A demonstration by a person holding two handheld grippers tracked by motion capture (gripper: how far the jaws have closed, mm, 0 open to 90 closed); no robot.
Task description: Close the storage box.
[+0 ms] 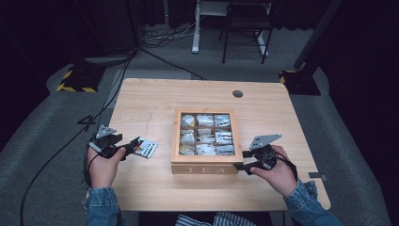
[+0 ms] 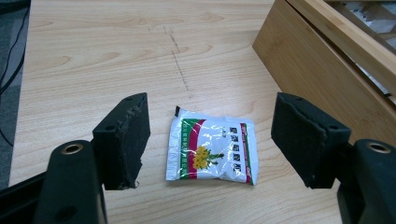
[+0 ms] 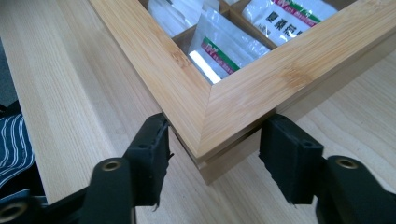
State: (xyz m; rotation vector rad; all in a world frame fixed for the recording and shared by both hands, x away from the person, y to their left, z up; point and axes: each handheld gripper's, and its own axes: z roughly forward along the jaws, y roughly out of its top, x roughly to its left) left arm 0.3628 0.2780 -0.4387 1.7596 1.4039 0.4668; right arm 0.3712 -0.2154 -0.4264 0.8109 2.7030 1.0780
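The tea sachet (image 2: 210, 150) lies flat on the table (image 2: 93, 56), low in the frame's centre, between the left gripper's (image 2: 210, 140) 2 spread jaws, touching neither. The right gripper (image 3: 212, 156), jaws parted, straddles the tea box's (image 3: 219, 107) corner.

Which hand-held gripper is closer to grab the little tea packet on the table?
The left hand-held gripper. Its open jaws sit on either side of the tea packet. The right hand-held gripper is over at the tea box corner.
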